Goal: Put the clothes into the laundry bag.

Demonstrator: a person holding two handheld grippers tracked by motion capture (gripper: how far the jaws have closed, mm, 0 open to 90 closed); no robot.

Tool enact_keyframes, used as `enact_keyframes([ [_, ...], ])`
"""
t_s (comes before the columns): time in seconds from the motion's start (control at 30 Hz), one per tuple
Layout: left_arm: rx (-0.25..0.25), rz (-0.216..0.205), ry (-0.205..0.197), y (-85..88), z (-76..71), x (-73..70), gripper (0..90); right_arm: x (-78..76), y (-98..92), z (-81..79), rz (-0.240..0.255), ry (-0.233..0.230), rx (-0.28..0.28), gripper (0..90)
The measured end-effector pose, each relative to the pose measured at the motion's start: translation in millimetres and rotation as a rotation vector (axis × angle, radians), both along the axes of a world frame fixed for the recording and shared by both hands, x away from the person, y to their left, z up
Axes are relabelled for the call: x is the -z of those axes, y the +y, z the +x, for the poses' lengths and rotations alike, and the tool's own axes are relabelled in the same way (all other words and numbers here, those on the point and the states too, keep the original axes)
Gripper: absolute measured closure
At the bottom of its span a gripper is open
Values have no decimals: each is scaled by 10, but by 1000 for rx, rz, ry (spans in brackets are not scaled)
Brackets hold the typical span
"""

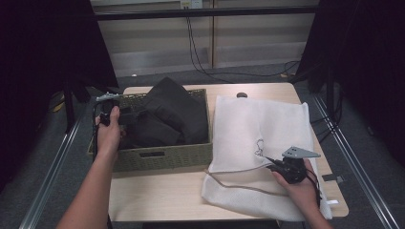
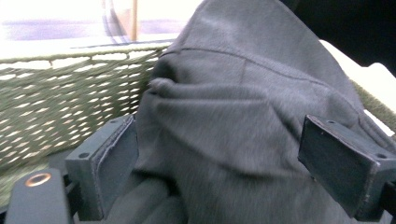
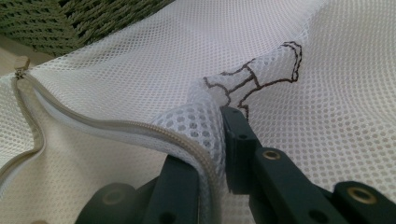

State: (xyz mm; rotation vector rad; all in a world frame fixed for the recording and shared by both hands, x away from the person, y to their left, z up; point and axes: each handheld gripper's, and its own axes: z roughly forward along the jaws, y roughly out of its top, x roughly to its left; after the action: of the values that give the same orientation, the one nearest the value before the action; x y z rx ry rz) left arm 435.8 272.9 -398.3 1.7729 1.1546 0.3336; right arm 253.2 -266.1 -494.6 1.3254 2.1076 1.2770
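**Dark garment between left jaws; mesh bag pinched at right**

Here, at the left: left gripper [image 1: 125,114] reaching into the green woven basket [image 1: 162,157] over its left rim, aimed toward the table's middle. Jaws standing wide apart in the left gripper view, with the dark grey garment [image 2: 243,116] bulging up between them. Left pad [image 2: 114,163] just beside a fold of the cloth, right pad [image 2: 343,163] lying against the fabric's slope; no squeeze visible, so not clamped. Garment heaped in the basket, one peak rising above the far rim in the high view [image 1: 169,112]. Left hand [image 1: 109,133] wrapped round the gripper body from below, forearm coming up straight from the bottom edge, wrist level with the basket rim.

At the right: right gripper [image 1: 272,164] low over the near part of the white mesh laundry bag [image 1: 258,124], which lies flat on the table [image 1: 157,195] right of the basket. Jaws closed tight on a raised fold of mesh [image 3: 205,126] right at the beige zipper [image 3: 93,123], zipper edge lifted off the lower layer. Brown stitched outline [image 3: 261,79] on the mesh just beyond the pinch. Right hand [image 1: 301,188] gripping from behind, forearm entering from the lower right, gripper pointed left toward the basket.
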Motion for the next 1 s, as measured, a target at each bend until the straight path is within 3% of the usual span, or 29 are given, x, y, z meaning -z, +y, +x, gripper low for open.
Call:
enact_keyframes([
  [0.07,53,-36,19,-66,88,46,117,5,-2,0,-4,3,-1,843],
  [0.1,53,-36,19,-66,88,46,107,5,-2,0,-4,3,-1,843],
  [0.17,68,22,114,-183,158,126,48,15,5,10,-2,0,-3,842],
  [0.2,66,55,183,-229,181,166,43,17,7,11,-5,3,-3,842],
  [0.23,66,55,183,-229,181,166,42,17,7,11,-5,3,-3,842],
  [0.27,81,79,234,-271,210,210,42,21,13,13,-6,6,-3,842],
  [0.3,122,155,290,-361,239,281,35,29,20,18,-11,6,-9,842],
  [0.33,126,189,313,-391,251,299,65,32,26,20,-11,4,-8,842],
  [0.37,131,198,323,-409,250,302,132,33,24,19,-18,7,-13,842],
  [0.43,148,206,316,-409,243,289,335,34,28,18,-20,9,-16,842],
  [0.47,154,169,284,-393,210,232,518,36,30,21,-18,8,-16,842],
  [0.5,152,135,292,-371,201,196,670,40,30,24,-17,8,-16,842],
  [0.53,147,122,290,-351,186,158,732,43,28,27,-20,9,-18,842],
  [0.63,111,134,259,-294,149,64,774,46,27,32,-22,9,-19,842],
  [0.7,40,127,216,-173,104,-55,777,47,31,34,-24,12,-18,842],
  [0.73,-40,160,161,-10,53,-192,778,50,35,37,-25,11,-18,842],
  [0.8,-113,163,128,99,11,-287,779,53,41,39,-25,10,-19,842],
  [0.87,-111,157,127,134,1,-308,777,53,43,39,-26,11,-18,842],
  [0.9,-85,139,134,138,1,-304,761,55,49,40,-28,12,-18,842],
  [1.0,51,87,158,25,24,-210,715,54,54,41,-28,12,-16,842],
])
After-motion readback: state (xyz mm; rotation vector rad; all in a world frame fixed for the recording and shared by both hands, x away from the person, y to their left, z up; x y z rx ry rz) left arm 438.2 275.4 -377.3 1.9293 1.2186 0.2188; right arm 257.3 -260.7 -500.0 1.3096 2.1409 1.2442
